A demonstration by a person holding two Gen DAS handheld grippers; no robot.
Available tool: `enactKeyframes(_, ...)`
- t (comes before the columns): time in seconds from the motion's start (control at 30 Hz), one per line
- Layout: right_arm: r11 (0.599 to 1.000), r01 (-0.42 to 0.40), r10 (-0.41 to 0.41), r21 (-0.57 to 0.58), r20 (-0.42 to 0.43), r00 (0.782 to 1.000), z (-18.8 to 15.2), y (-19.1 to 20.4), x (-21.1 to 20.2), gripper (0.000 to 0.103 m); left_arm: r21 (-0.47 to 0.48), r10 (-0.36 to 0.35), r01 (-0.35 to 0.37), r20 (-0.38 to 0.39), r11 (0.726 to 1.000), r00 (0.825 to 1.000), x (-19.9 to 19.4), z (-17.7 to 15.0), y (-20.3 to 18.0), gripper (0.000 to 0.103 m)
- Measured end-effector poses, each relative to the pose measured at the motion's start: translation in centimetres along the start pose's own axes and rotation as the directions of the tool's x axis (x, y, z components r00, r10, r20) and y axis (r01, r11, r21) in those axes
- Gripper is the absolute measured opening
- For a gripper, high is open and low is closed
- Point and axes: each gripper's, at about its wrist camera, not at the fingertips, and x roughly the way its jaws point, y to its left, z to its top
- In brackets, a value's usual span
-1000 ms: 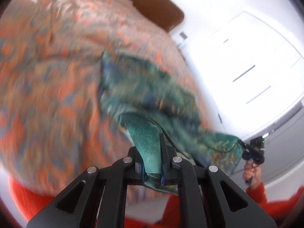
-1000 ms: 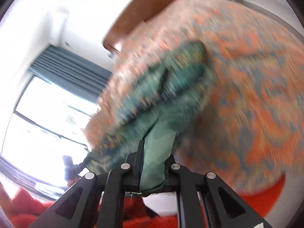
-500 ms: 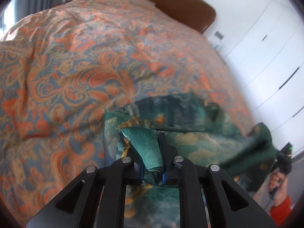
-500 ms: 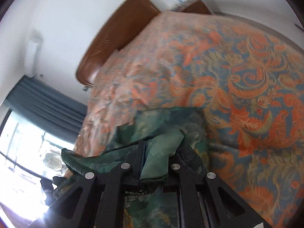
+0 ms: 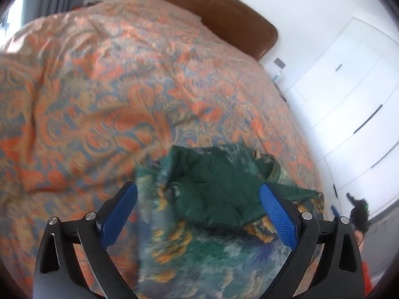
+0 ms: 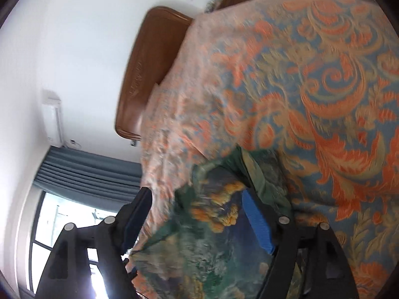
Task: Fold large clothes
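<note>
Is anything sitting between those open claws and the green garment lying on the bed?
Nothing visible. The left gripper and the right gripper both stand open directly over the green garment, which lies on the orange patterned bedspread.

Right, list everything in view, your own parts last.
green garment: one, dark green with gold floral print, lying on the bedspread, released.
bedspread: one, orange and blue paisley, covering the bed.
headboard: one, brown, at the bed's far end.
wardrobe: one, white, beside the bed.
curtain: one, grey-blue, above the window.
air conditioner: one, white, on the wall.
left gripper: jaws open, above the garment.
right gripper: jaws open, over the garment.
</note>
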Motion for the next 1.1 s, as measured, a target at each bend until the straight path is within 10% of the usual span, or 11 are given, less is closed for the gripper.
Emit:
enactKeyframes(0.13,0.966,0.175,-0.172,-0.19,0.033,0.985,0.2,2.5,-1.6,0.078,0.126,0.023,-0.006,-0.132,0.992,0.991,2.1,-2.1,1.0,0.1)
enactKeyframes(0.27,0.784,0.342,-0.417,-0.518,-0.032,0.908,-3.0,4.3,2.1,0.078,0.239,0.12,-0.068,-0.208,0.969,0.971,7.1,-3.9,0.5,0.098)
enactKeyframes(0.4,0.658,0.425,-0.518,-0.622,0.036,0.855,-5.5,4.6,5.5,0.076,0.252,0.164,-0.117,-0.176,0.961,0.971,9.7,-3.0,-1.4,0.048)
enactKeyframes(0.47,0.611,0.461,-0.552,-0.644,0.07,0.831,-6.4,5.0,6.9,0.027,0.228,0.196,-0.154,-0.176,0.961,0.965,10.1,-2.4,-1.6,0.012)
enactKeyframes(0.5,0.587,0.48,-0.575,-0.652,0.081,0.814,-6.6,4.8,6.9,0.016,0.23,0.213,-0.171,-0.174,0.958,0.961,10.0,-2.2,-1.8,0.01)
enactKeyframes(0.57,0.51,0.534,-0.612,-0.674,0.152,0.776,-7.2,5.9,7.0,0.013,0.23,0.226,-0.193,-0.125,0.954,0.966,8.2,-1.7,-2.1,0.008)
enactKeyframes(0.67,0.43,0.566,-0.571,-0.704,0.273,0.774,-7.8,8.9,5.0,0.012,0.182,0.194,-0.186,-0.024,0.965,0.981,4.7,-0.1,-2.3,0.008)
enactKeyframes(0.9,0.462,0.611,-0.428,-0.643,0.442,0.788,-4.2,14.6,3.2,0.012,0.158,0.234,-0.267,0.204,0.951,0.951,4.5,3.1,-4.1,0.008)
enactKeyframes(1.1,0.457,0.646,-0.497,-0.611,0.427,0.755,-2.2,10.4,8.9,0.012,0.135,0.368,-0.373,0.061,0.918,0.928,14.3,0.7,0.7,0.009)
